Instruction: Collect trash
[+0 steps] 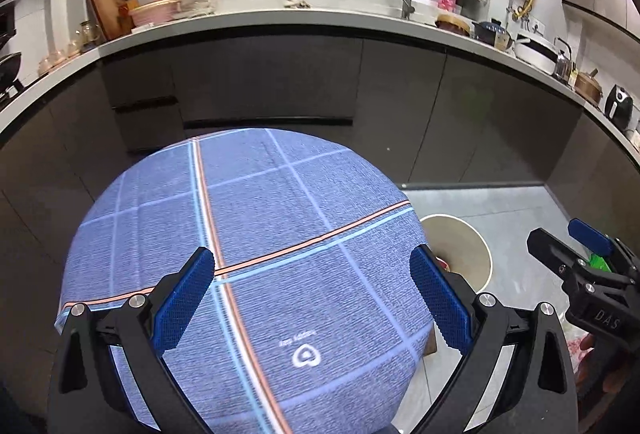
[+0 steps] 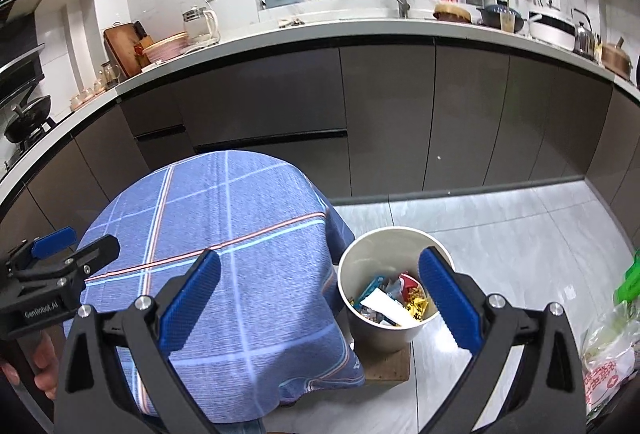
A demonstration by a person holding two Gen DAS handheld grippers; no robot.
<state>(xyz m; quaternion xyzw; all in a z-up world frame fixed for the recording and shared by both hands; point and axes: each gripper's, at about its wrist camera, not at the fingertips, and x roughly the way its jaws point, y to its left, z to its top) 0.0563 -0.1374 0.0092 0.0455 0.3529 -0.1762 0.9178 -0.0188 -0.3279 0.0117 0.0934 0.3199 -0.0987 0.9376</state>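
Both the left claw [image 1: 312, 298] and the right claw [image 2: 320, 302] are hovering spread wide and empty over the round table draped in blue plaid cloth [image 2: 224, 234], which is showing no litter. The white cylindrical bin [image 2: 384, 330], lower right, is already holding wrappers [image 2: 390, 300], so collecting looks nearly finished.

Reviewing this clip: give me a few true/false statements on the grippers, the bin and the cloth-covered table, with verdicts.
1. The left gripper is open and holds nothing. True.
2. The bin is empty. False: wrappers lie inside it.
3. The blue checked cloth has trash lying on it. False: no trash shows on the cloth.
4. The right gripper is open. True.
5. The bin stands on the kitchen counter. False: it stands low beside the table, on a wooden block.
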